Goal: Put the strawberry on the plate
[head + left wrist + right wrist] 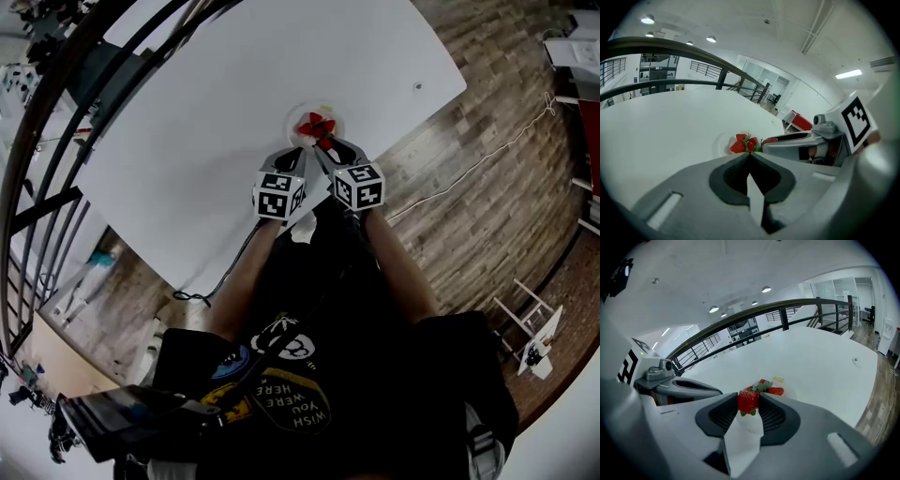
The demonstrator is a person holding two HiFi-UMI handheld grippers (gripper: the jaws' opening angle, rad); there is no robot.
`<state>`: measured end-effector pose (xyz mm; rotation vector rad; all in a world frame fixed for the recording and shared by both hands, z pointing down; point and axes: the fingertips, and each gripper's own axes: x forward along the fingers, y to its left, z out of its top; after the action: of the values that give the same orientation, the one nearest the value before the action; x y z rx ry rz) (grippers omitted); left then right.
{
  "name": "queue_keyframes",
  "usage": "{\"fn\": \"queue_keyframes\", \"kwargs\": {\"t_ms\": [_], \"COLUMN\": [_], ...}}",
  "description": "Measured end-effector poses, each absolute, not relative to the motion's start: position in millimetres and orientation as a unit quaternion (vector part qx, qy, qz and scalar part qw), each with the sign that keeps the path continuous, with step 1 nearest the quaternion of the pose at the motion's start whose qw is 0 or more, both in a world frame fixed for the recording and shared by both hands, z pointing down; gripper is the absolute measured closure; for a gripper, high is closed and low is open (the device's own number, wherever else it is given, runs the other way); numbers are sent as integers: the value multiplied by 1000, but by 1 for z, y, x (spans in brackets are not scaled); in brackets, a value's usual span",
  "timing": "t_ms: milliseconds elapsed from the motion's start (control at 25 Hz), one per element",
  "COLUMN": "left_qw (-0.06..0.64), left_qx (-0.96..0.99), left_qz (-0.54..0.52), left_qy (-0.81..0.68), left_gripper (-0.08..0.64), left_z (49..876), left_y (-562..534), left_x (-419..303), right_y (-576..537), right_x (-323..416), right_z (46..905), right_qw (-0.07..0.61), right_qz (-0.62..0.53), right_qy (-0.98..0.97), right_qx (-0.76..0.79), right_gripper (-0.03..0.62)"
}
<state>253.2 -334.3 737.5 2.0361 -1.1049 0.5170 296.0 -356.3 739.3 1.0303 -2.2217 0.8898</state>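
Head view: left tool (298,152) and right tool (324,147) side by side at the near rim of the plate (292,114), on a white desk (187,103).
Step in hand: delivery, by judgement; fruit gripped and brought to the plate, not yet let go.
Right tool, opening: moderately wide in the right gripper view, both ribbed pads pressed against the sides of the strawberry (748,403).
Right tool, load: one strawberry, clamped between the jaw tips, red flesh forward, green leaves hanging below.
Left tool, opening: closed tip to tip in the left gripper view, nothing between the jaws.
Left tool, contact: none seen; held just beside the right tool, pointed at the plate.
Strawberry, position: in the right tool's grip at the near edge of the plate; whether over the rim or just short of it, not certain; no contact with the plate visible.
Plate, contents: other strawberries (315,124) bunched near the middle, beyond the held one.
Next move, judged: short lowering onto bare plate in front of the bunch, then a gentle widening of the jaws and a clean retreat.
Risk, judged: soft fruit, liable to bruise under a hard squeeze; liable to roll off the rim if released too near the edge.
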Motion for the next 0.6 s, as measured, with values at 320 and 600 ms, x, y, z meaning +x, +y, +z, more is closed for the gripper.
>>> {"fn": "queue_keyframes", "kwargs": {"t_ms": [320,600], "left_qw": [395,414], "left_qx": [782,770], "left_qz": [189,175], "left_qy": [-443,-453], "left_gripper": [557,557], "left_z": [748,748], "left_y": [-336,-329], "left_x": [239,224], "right_y": [-357,-356], "right_x": [282,273], "right_z": [773,797], "right_qw": [296,359], "right_qz": [343,315], "right_qy": [-816,-795], "right_qx": [358,374], "right_gripper": [448,448]}}
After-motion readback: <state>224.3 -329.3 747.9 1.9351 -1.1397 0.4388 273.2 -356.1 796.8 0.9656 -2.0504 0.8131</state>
